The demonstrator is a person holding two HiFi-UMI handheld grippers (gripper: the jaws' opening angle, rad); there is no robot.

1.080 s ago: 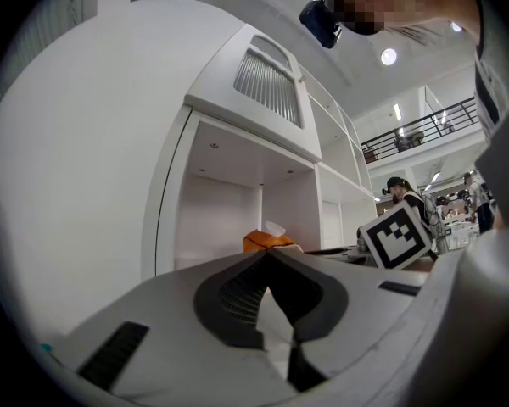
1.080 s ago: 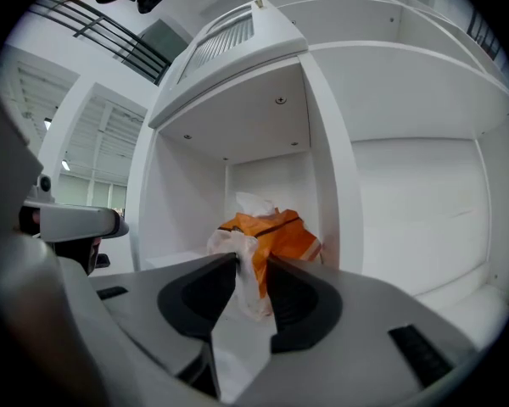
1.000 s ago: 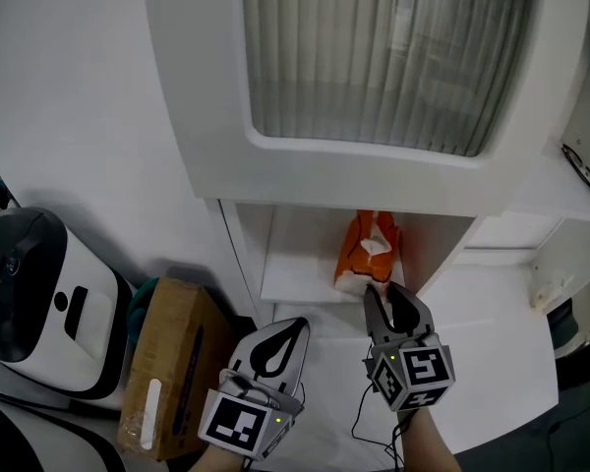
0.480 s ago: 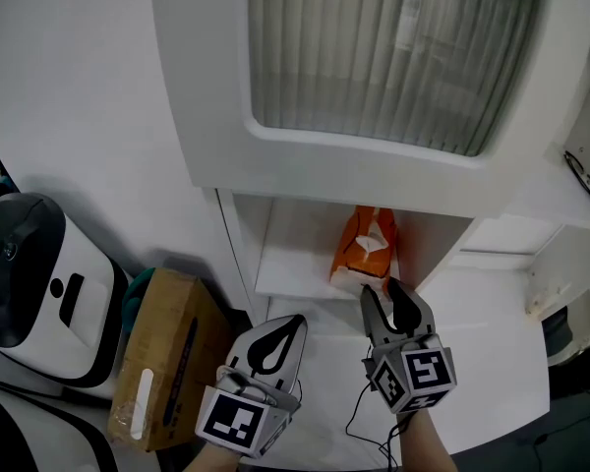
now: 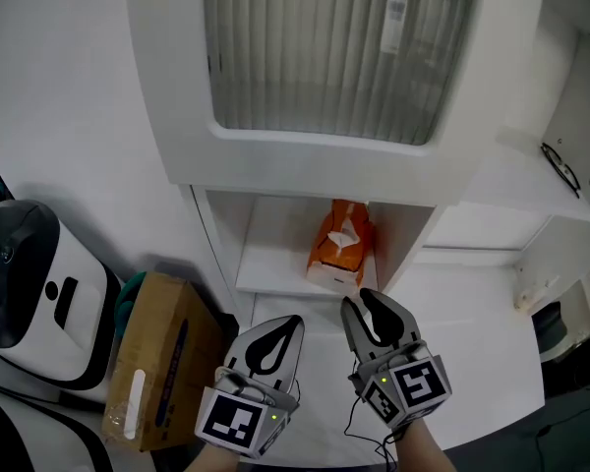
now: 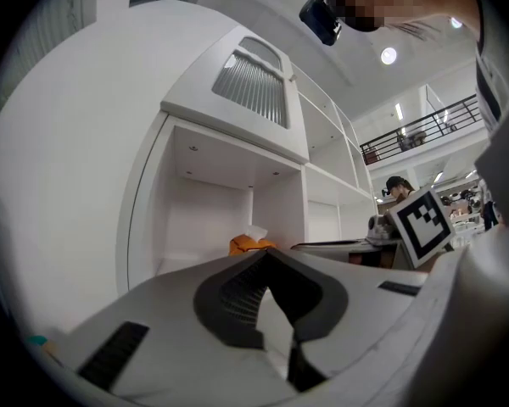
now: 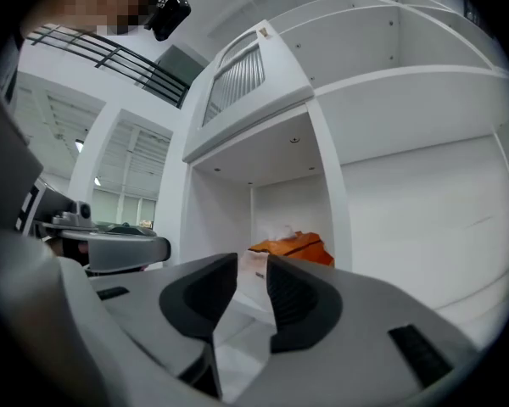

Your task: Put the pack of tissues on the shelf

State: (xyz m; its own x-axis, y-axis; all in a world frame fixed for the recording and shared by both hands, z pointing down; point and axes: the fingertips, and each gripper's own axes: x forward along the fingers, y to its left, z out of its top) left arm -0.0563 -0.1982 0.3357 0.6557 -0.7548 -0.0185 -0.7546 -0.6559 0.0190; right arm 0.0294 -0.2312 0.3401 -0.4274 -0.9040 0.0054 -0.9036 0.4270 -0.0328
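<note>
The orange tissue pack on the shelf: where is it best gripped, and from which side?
Probably at its near end, across the soft orange body, coming level through the open front. The tissue pack lies lengthwise on the shelf, close beside the right wall, so a side approach is cramped, and the loose white tissue on top would only pull out.

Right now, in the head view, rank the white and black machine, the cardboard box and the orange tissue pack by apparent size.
1. white and black machine, partly cut off at the edge
2. cardboard box
3. orange tissue pack, farther from the camera
</note>
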